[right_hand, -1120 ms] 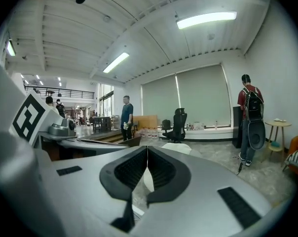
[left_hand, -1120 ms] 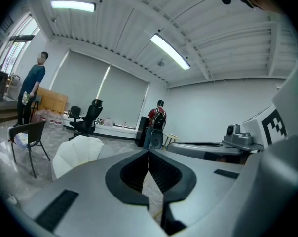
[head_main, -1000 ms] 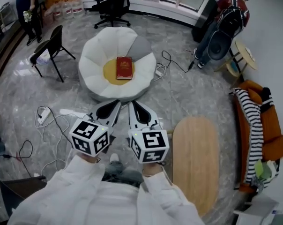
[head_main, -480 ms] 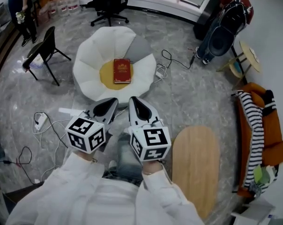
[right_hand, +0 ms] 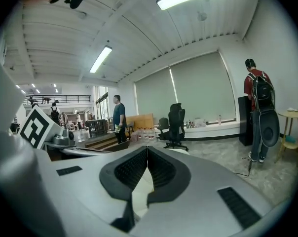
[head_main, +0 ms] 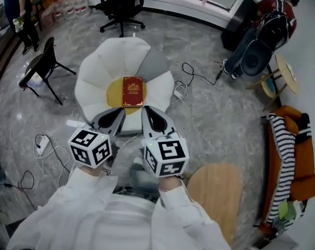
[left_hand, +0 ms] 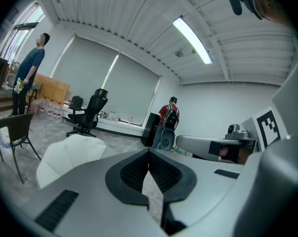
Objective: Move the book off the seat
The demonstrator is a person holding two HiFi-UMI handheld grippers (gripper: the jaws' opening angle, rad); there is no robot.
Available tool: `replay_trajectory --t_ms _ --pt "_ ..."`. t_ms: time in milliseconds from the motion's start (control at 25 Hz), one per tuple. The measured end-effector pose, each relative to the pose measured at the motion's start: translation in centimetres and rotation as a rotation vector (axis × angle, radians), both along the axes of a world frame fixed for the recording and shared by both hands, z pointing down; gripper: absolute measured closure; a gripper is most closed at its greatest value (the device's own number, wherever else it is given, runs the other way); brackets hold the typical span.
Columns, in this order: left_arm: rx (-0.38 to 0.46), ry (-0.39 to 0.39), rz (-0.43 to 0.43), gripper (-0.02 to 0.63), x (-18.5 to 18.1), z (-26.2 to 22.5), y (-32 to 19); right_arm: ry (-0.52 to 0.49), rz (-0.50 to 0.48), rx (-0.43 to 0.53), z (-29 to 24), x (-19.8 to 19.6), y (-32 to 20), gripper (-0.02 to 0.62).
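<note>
Left hand-held gripper (head_main: 120, 111) and right hand-held gripper (head_main: 146, 110) closed, empty (tips covering near rim of seat (head_main: 95, 77)), book (head_main: 132, 91) beyond.

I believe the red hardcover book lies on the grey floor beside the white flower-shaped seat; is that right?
Not quite: the head view shows the red hardcover book lying on the yellow centre of the white flower-shaped seat, not the floor.
</note>
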State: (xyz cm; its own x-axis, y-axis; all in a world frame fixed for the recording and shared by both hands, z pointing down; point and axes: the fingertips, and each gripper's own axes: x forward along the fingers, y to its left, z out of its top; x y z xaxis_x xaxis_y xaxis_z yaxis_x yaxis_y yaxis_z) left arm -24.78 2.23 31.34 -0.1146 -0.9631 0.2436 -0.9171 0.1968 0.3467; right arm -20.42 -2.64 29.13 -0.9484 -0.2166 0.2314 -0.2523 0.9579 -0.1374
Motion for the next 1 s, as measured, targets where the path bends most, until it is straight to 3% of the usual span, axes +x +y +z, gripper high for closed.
replay_trajectory --t_ms 360,640,880,1000 --pt "-0.032 0.045 -0.093 0.600 -5.5 2.0 -5.2 0.025 -0.057 -0.041 1.8 -4.7 -6.9 0.583" --pt "-0.062 0.079 -0.107 0.600 -7.9 3.9 -7.3 0.052 -0.067 -0.078 3.7 -7.4 -9.6 0.583" --pt "-0.095 0.131 -0.136 0.600 -12.1 6.0 -8.5 0.081 -0.078 -0.098 5.2 -10.7 -11.7 0.583" --pt "-0.104 0.113 -0.129 0.600 -14.4 6.1 -9.7 0.088 -0.081 -0.095 5.4 -13.1 -12.5 0.583"
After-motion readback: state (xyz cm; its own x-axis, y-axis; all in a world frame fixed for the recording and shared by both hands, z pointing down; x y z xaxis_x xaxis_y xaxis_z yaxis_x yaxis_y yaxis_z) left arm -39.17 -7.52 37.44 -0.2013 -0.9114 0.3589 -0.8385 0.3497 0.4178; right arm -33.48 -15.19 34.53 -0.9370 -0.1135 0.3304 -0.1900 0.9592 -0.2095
